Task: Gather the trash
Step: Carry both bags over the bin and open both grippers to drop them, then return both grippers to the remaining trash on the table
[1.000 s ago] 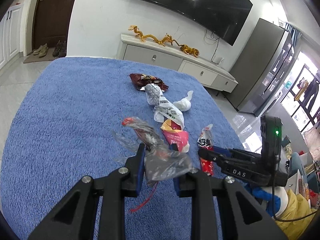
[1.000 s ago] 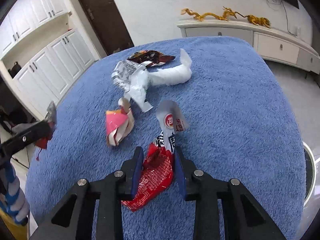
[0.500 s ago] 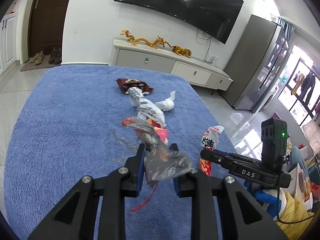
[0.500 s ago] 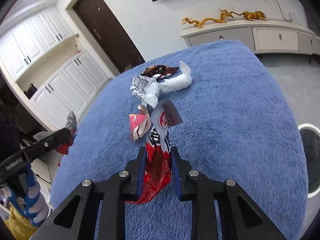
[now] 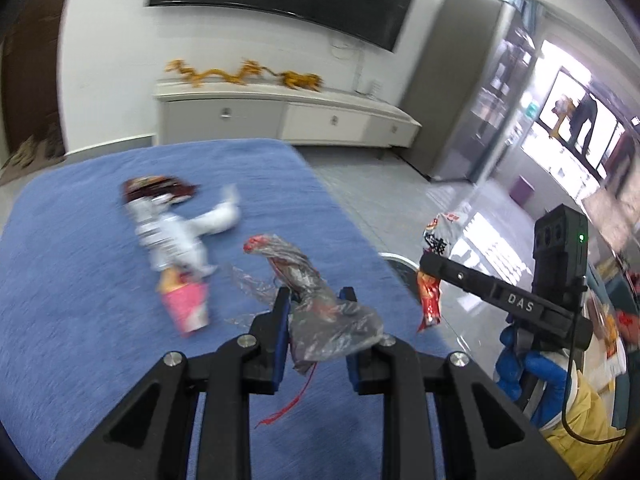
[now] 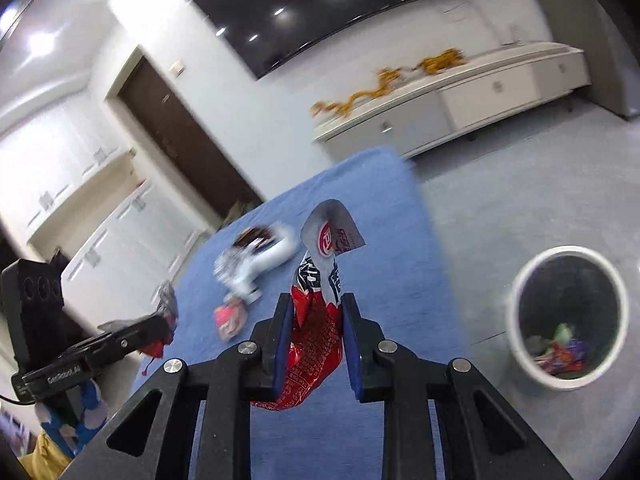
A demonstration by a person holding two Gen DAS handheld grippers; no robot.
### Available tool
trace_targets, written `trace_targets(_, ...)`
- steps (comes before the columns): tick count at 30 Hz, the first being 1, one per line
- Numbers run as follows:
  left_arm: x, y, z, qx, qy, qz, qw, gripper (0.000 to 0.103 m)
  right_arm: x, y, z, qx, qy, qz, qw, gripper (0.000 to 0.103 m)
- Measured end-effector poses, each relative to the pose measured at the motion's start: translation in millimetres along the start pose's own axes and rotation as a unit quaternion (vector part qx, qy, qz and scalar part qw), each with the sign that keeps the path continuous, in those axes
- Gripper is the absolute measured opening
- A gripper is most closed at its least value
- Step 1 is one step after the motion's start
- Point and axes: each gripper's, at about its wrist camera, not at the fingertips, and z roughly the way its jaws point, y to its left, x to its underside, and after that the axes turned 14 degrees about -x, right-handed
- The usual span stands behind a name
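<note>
While L hand-held gripper point(image 5: 316, 304) pinches seemingly clear plastic wrap point(image 5: 324, 312), R hand-held gripper point(image 6: 314, 312) pinches red snack bag point(image 6: 316, 344).

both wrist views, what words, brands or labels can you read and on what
"DAS" on the right gripper, on its black arm, in the left wrist view.
Small white lettering on the left gripper body in the right wrist view: too blurred to read for sure.
Red round logo and dark characters on the red and silver snack wrapper: cannot read.
Print on the white wrapper on the blue carpet: blurred.
</note>
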Motion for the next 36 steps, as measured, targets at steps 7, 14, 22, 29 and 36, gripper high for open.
trace_targets(7, -36, -97, 57, 0.048, 0.031, 0.063, 0.9964, 0.022, -13, -79, -54, 0.086, -0.041, 0.04, 0.995, 0.022)
trace_targets(14, -57, -177, 125, 0.081, 0.069, 0.088, 0.9904, 0.024, -13, -151, -78, 0.147, -0.044, 0.08, 0.985, 0.022)
trace_targets(22, -74, -241, 191, 0.104, 0.098, 0.087, 0.9858, 0.04, -15, -205, -76, 0.191, -0.037, 0.107, 0.975, 0.028)
trace_targets(29, -77, -259, 229, 0.11, 0.128, 0.069, 0.9833, 0.057, -14, -235, -75, 0.215, -0.034, 0.133, 0.967, 0.048)
trace_targets(36, -66, -236, 210, 0.085, 0.115, 0.067, 0.9874, 0.057, -8, -228, -80, 0.208, -0.044, 0.149, 0.966, 0.048)
